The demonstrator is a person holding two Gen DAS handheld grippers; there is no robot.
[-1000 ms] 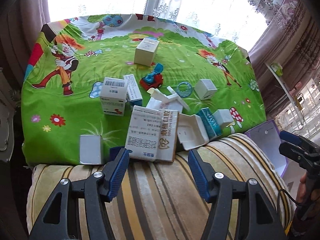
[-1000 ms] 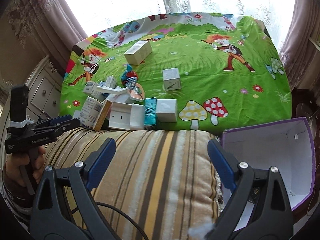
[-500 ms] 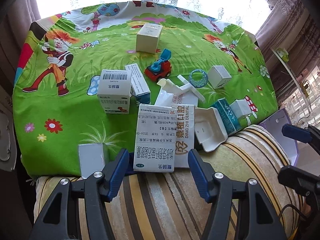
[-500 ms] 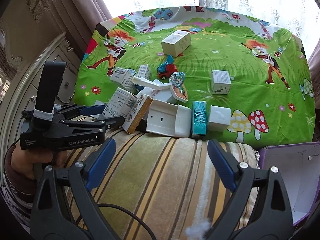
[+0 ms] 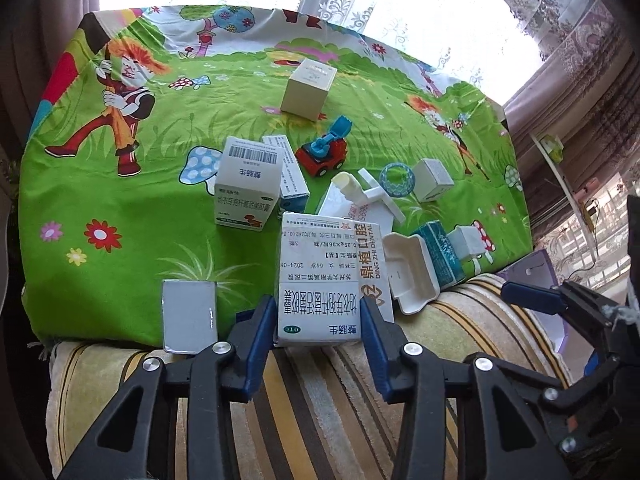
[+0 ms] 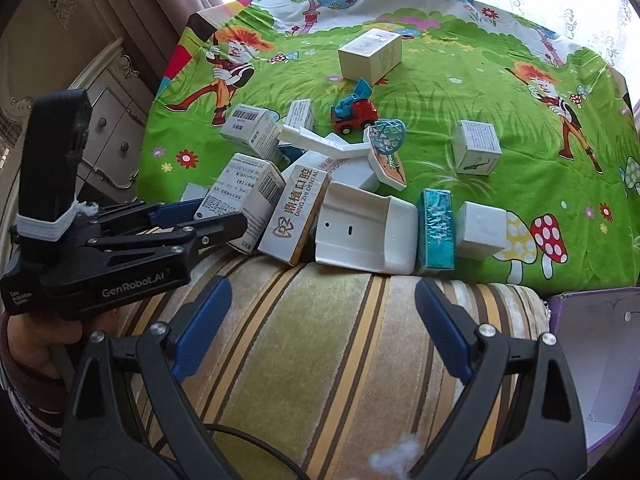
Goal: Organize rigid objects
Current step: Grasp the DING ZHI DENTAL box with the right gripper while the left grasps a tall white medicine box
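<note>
A white medicine box [image 5: 320,292] with printed text lies at the near edge of the green cartoon cloth [image 5: 120,184]. My left gripper [image 5: 318,316] has its jaws closing around it, and both blue pads touch its sides. From the right wrist view the same box [image 6: 240,196] sits in front of the left gripper [image 6: 192,216], leaning against a dental box [image 6: 298,208]. My right gripper [image 6: 320,320] hangs open over the striped cushion [image 6: 320,360] with nothing between its fingers.
Beside the held box lie a white plastic case [image 6: 360,232], a teal box [image 6: 436,228], several small white boxes and a red-and-blue toy car [image 6: 354,110]. A grey card [image 5: 188,320] rests left of it. An open purple box [image 6: 600,340] stands at the right.
My left gripper has slid forward so the medicine box is between its fingers, and the jaws have narrowed onto it. The right gripper has swung left and closer to the pile.
</note>
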